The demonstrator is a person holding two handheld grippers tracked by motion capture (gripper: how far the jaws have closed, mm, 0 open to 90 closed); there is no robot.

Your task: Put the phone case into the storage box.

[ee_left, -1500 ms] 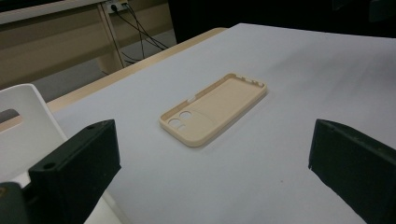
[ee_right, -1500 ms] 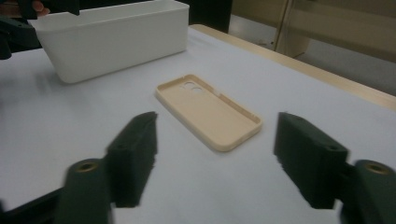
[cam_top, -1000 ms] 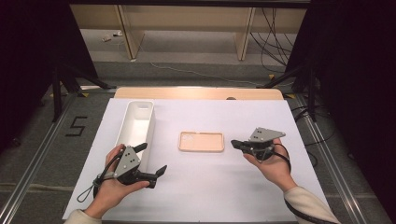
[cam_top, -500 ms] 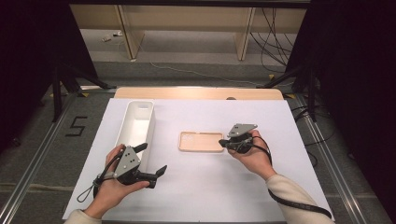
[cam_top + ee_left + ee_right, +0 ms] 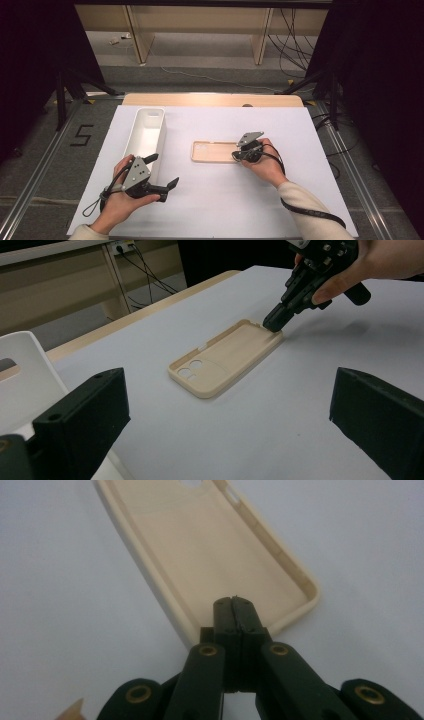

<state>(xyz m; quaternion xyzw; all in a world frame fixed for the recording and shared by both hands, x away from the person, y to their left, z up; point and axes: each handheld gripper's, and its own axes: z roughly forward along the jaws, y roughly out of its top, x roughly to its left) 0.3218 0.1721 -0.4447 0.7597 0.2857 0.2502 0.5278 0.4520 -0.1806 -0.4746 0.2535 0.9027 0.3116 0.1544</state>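
At the table, my right gripper has its jaws pressed together with nothing between them, the tips sitting over the near end of the case. In the right gripper view the closed tips lie above the beige case's inner floor, just inside its short end wall; whether they touch it I cannot tell. The left gripper view shows the same gripper angled down at the case's corner, held in a hand.

The case lies open side up, flat on the white sheet, near the middle of the table and well apart from the bin. Its camera cut-outs are at the end away from my right gripper.

My left gripper rests in my left hand at the near left of the sheet, just beside the white bin's near end. Its jaws are spread wide and hold nothing; in its own view the two black pads stand far apart, with the case between and beyond them.
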